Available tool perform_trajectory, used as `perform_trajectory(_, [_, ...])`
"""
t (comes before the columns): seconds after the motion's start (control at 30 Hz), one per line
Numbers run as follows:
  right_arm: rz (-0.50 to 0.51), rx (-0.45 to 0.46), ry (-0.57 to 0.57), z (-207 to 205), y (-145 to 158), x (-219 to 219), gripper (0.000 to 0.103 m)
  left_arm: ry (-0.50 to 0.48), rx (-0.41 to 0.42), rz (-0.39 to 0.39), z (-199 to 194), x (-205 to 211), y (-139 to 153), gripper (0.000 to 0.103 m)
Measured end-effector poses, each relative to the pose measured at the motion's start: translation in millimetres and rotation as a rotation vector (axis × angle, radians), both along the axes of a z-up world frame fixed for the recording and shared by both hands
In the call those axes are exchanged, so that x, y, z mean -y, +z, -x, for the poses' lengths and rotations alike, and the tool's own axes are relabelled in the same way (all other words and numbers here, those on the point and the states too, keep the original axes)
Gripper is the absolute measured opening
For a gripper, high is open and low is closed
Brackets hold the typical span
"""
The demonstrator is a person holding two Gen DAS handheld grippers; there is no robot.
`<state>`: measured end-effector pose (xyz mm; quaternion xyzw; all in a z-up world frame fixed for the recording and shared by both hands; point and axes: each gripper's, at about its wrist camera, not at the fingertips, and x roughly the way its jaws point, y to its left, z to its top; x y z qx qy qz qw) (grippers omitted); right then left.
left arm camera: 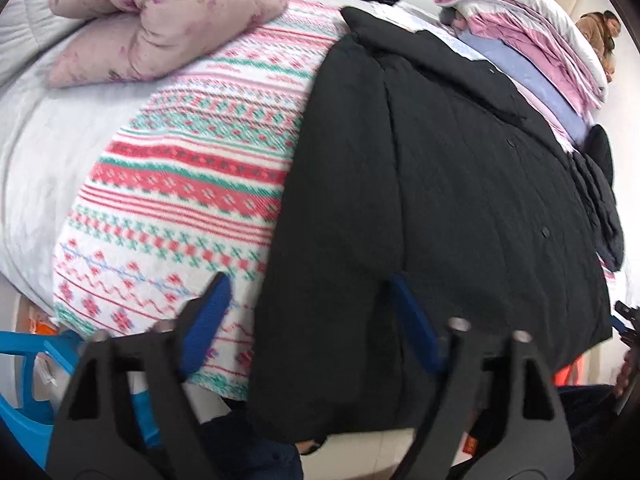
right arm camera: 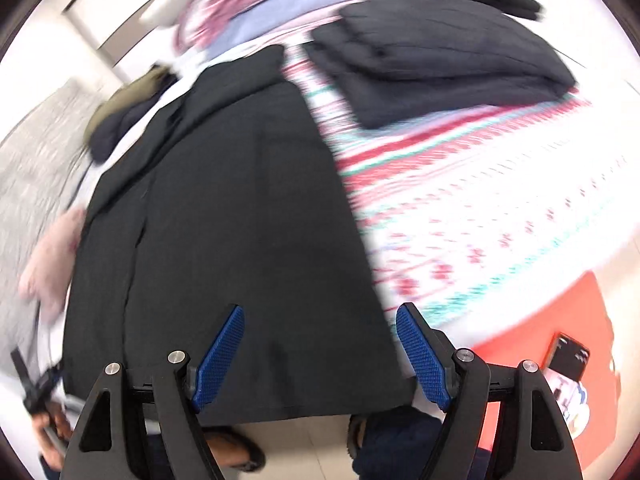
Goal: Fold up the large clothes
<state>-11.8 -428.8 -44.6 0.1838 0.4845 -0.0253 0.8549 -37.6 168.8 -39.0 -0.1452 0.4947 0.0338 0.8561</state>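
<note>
A large black quilted coat [left arm camera: 440,200] lies spread flat on a patterned red, green and white blanket [left arm camera: 192,184] covering a bed. My left gripper [left arm camera: 312,304] hovers over the coat's near left edge. Its jaws stand apart, one blue pad [left arm camera: 212,312] over the blanket and the other over the coat, gripping nothing. In the right wrist view the same coat [right arm camera: 240,220] fills the middle. My right gripper [right arm camera: 320,340] is open just above its near hem, close to the right corner. That view is blurred.
A folded dark garment [right arm camera: 432,64] lies on the blanket beyond the coat. A pink pillow [left arm camera: 160,20] and stacked quilts [left arm camera: 520,28] sit at the back. A blue plastic frame [left arm camera: 24,380] and an orange stool [right arm camera: 560,320] with a phone on it flank the bed. Feet [right arm camera: 236,452] stand below.
</note>
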Motion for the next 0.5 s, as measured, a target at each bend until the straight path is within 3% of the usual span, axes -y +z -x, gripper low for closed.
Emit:
perform_trajectory(0.03, [0.011, -0.011, -0.006, 0.6, -2.6, 4.3, 0.079, -0.005, -0.002, 0.013, 0.3, 0.4, -1.0, 0.064])
perform_trajectory(0.17, [-0.069, -0.102, 0.09, -7.3, -22.2, 4.2, 0.072, -0.013, -0.003, 0.024, 0.2, 5.6, -0.5, 0.063])
perform_trajectory(0.27, [-0.052, -0.138, 0.133, -16.4, -27.3, -5.0, 0.071, 0.006, -0.028, 0.032, -2.6, 5.8, -5.8, 0.063])
perform_trajectory(0.5, [-0.005, -0.164, 0.093, -27.5, -29.7, -4.5, 0.066, 0.028, -0.04, 0.061, -4.5, 0.3, -8.2, 0.063])
